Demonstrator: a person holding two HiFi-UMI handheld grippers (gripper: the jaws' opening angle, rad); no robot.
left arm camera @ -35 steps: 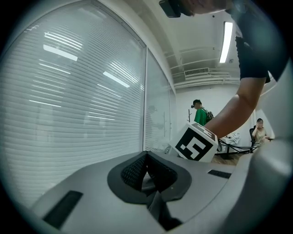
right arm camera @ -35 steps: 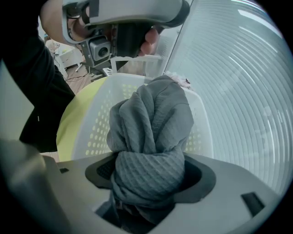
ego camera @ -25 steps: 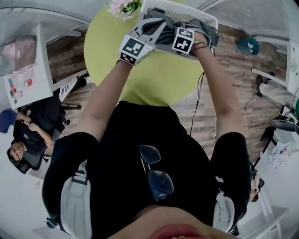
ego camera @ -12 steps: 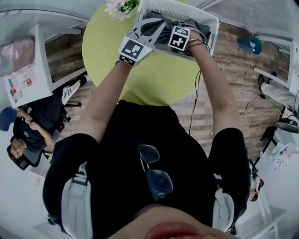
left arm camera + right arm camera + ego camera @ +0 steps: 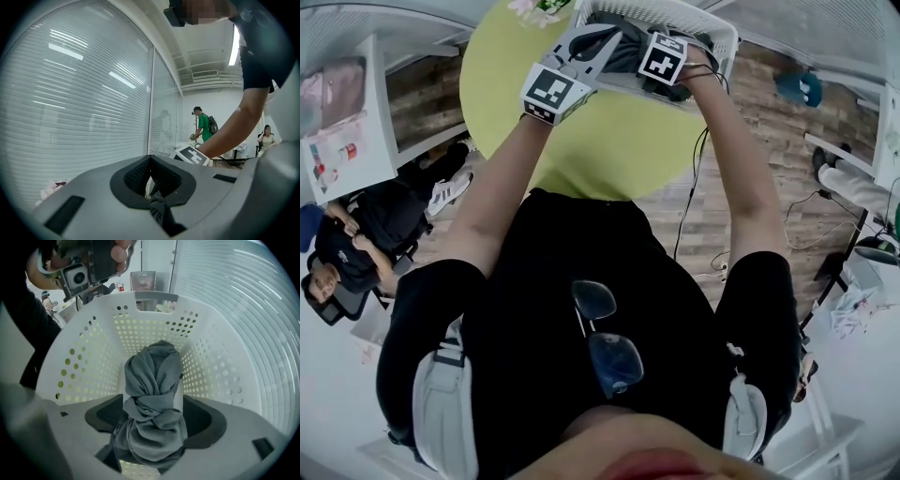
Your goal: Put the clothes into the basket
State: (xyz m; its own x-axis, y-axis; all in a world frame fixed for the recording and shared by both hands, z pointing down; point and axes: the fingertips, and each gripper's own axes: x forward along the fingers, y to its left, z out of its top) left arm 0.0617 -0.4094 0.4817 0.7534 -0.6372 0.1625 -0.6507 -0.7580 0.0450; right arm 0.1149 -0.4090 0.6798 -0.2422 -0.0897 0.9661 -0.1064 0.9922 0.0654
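A white perforated basket (image 5: 714,30) stands at the far edge of the round green table (image 5: 619,141). Grey clothes (image 5: 628,54) lie in it. My right gripper (image 5: 675,67) reaches into the basket (image 5: 220,366). A knotted grey garment (image 5: 154,394) hangs between its jaws, which are opening, and the pads (image 5: 206,420) stand off the cloth. My left gripper (image 5: 586,47) hovers at the basket's near left rim. In its own view the left gripper (image 5: 151,180) points upward with its jaws pinched on a dark strip of cloth (image 5: 159,211).
Pink flowers (image 5: 539,7) sit on the table left of the basket. A seated person (image 5: 347,253) and a white shelf (image 5: 347,122) are at the left. A cable (image 5: 689,216) trails over the wooden floor. A blind-covered glass wall (image 5: 84,93) is near.
Both grippers have moved away from my body toward the basket. The right gripper has gone further in over the clothes, and the left has lifted a little.
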